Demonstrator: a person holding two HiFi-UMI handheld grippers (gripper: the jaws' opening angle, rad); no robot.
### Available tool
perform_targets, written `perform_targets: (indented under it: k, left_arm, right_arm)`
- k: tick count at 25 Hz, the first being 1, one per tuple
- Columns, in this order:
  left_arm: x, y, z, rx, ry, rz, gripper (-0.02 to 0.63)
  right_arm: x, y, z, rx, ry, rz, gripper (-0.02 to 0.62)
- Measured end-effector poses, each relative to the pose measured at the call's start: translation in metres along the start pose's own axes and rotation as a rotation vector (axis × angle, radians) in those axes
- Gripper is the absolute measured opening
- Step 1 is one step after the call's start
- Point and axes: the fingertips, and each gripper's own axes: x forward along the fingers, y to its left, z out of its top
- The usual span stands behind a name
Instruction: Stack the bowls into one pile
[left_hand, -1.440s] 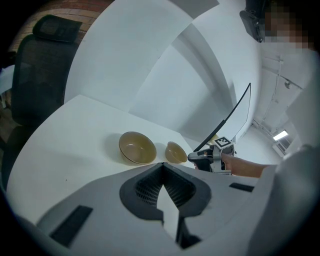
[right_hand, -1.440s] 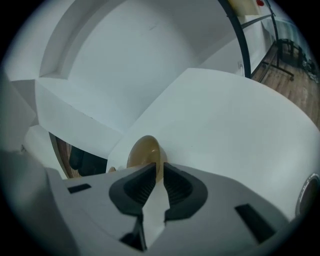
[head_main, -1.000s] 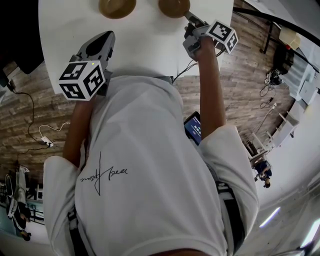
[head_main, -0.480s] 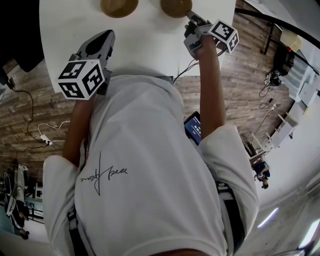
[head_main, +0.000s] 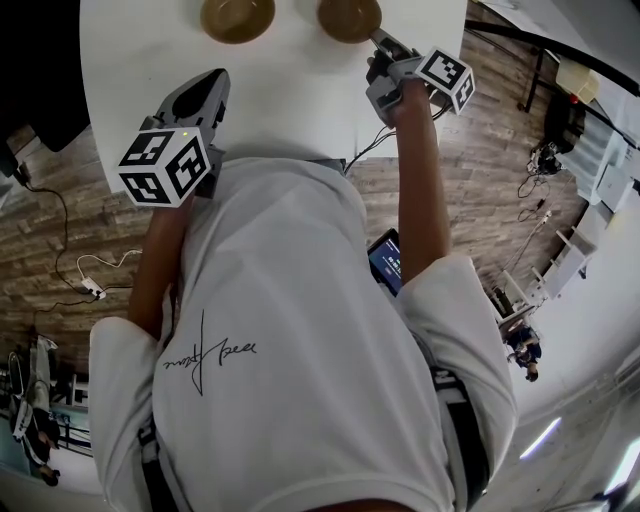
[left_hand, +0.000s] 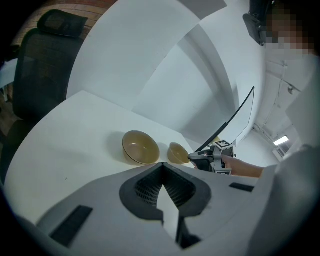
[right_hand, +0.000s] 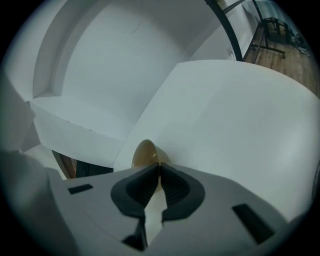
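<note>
Treat these bowls as stiff, smooth and probably light. A thin glazed-looking wall gives the pads little to bite on, so the rim is the place to hold, one jaw inside and one outside. Expect a bowl held that way to swing or slip if you tilt it quickly, and to chip or clatter if it is ceramic and you drop it into the other.

Your right gripper (head_main: 378, 38) is clenched on the near rim of the right bowl (head_main: 349, 17). In the right gripper view the tips have closed down to a sliver with the tan wall pinched between them. Your left gripper (head_main: 213, 75) is closed on nothing and hangs over the bare desk (head_main: 290, 80), nearer its near edge and well short of the left bowl (head_main: 237, 17).

Both bowls are plain, round and a dull mustard-tan, open side up, with no pattern I can make out. They sit side by side but apart, toward the far edge of the desk, the right bowl closer to the right edge. The left bowl looks slightly wider, so it seems the better base. Nothing is stacked yet.
</note>
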Motion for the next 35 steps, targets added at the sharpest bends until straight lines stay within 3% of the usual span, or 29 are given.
perform_targets:
  k: [24,35]
  left_arm:
    - [-0.004,0.000,0.004,-0.009,-0.034,-0.016,0.003]
    - [-0.004,-0.002,0.005,-0.016,-0.052,-0.022,0.003]
  right_arm:
    - [-0.009,0.031,-0.003,-0.047,0.006,0.058,0.018]
    - [-0.011,0.062,-0.005,-0.124,0.017,0.090,0.018]
